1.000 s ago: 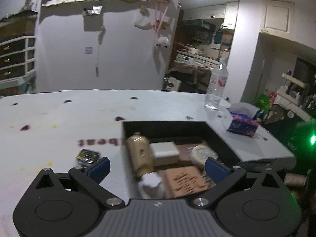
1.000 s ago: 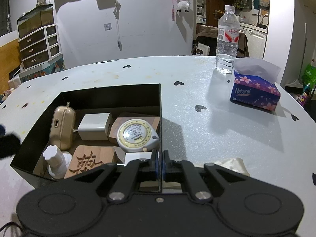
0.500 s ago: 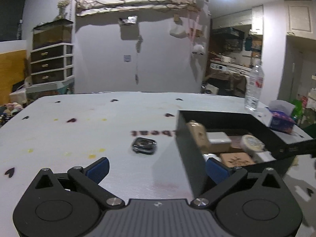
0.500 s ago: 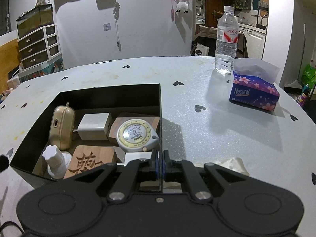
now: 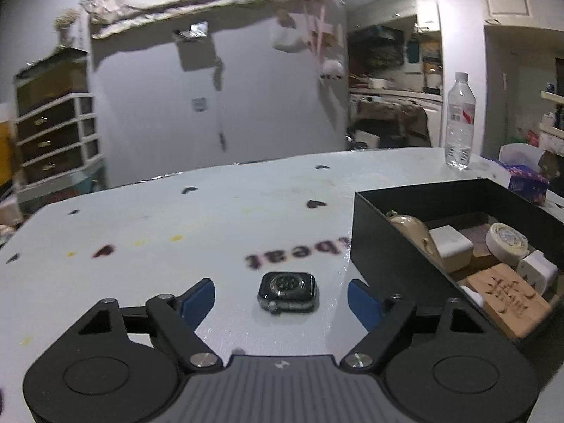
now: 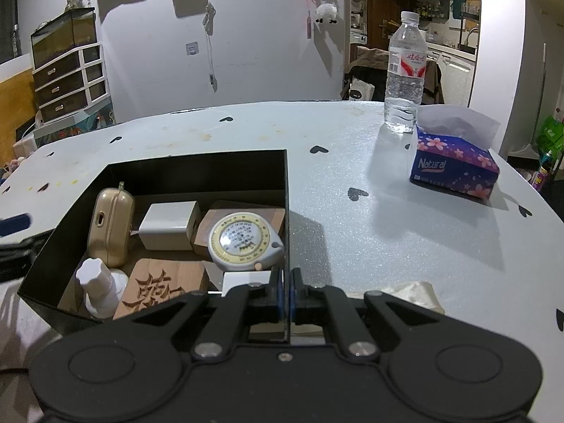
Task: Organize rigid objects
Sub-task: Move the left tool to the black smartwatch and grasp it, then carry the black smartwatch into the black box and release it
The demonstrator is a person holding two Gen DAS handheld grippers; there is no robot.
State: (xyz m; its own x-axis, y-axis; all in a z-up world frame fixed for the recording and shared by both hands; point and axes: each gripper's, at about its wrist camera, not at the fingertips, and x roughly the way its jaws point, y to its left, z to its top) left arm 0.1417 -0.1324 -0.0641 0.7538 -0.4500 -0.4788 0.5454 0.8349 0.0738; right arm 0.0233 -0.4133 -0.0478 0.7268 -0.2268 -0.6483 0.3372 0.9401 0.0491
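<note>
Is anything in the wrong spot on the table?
Yes. The watch lies alone on the table, outside the black box that holds the other small things. It sits between the left gripper's closing jaws, untouched.

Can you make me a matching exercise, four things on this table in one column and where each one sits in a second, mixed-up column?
Things:
1. dark square smartwatch body without a strap
2. round cream tape measure
3. clear plastic water bottle
4. blue flowered tissue pack

Places:
A. standing upright near the table's far edge
B. lying on the bare tabletop, left of the black box
C. on the tabletop, just in front of the bottle
D. inside the black box

Pairs: 1-B, 2-D, 3-A, 4-C
</note>
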